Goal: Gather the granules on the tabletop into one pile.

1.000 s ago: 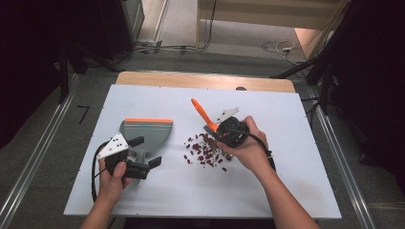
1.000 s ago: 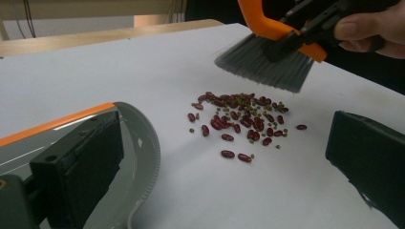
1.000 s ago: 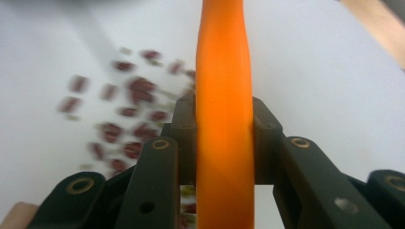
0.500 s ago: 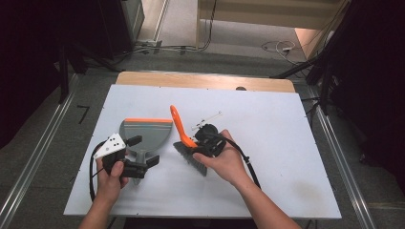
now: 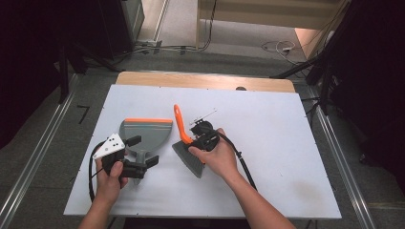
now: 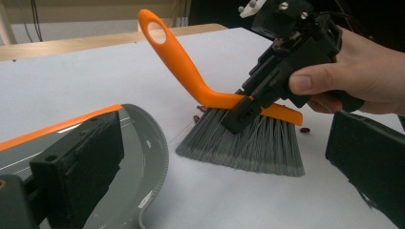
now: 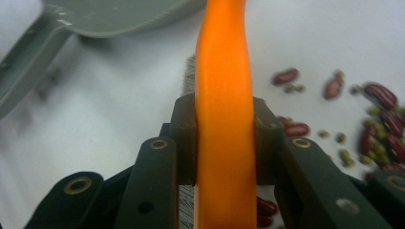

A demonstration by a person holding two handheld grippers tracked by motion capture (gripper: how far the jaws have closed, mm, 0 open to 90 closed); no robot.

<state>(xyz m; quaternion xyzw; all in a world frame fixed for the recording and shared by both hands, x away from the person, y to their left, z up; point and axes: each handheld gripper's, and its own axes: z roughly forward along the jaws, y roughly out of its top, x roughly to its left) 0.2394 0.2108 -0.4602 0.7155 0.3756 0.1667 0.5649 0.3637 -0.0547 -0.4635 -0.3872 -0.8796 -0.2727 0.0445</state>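
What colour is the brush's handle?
Orange; the brush handle shows best in the left gripper view.

the hand brush has a curved orange handle with a hanging hole at its tip and a fan of grey bristles. its bristle tips rest on the white table, just beside the dustpan's open edge, with the handle rising up and away. the dustpan is grey with an orange lip, lying flat. red and small green beans lie scattered right by the brush's bristles.
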